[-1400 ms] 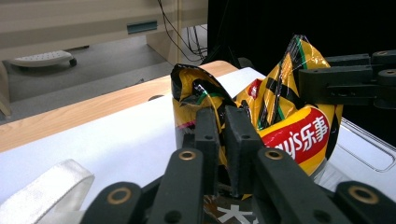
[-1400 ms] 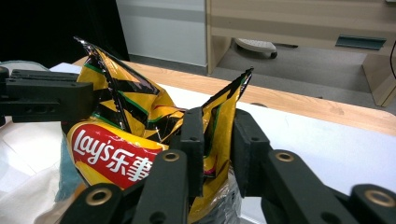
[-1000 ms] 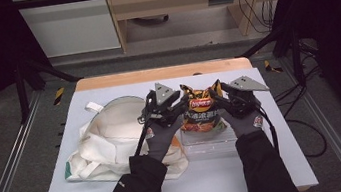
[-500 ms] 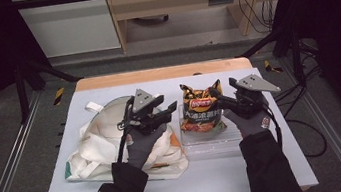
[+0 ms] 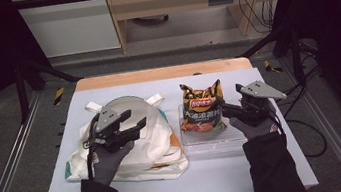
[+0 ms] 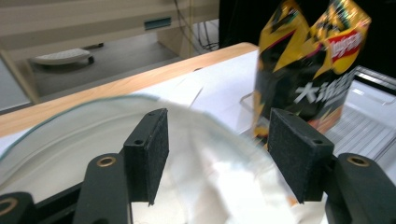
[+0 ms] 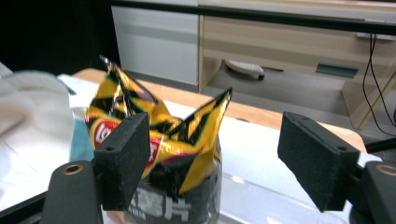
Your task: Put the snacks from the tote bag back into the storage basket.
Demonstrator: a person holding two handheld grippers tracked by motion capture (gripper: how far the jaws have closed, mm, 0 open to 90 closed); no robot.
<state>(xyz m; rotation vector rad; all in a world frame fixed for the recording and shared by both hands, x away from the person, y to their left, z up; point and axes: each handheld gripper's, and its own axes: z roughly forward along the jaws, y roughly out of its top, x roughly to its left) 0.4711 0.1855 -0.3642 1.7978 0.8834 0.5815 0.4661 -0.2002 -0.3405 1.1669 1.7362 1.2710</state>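
The chip bag (image 5: 202, 113) is standing in the clear tray (image 5: 215, 142). The right gripper (image 5: 231, 111), jaws just opening, is hovering beside it, while the left gripper (image 5: 136, 126), also opening, is hanging empty over the white cloth bag (image 5: 146, 150).

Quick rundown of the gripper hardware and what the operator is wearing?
Both the left gripper and right gripper are black, each topped by a grey three-cornered plate. Jaws end in flat rectangular black foam-like pads on arms with brass-coloured rivets. A black cable trails from each. The person wears grey gloves and dark sleeves.
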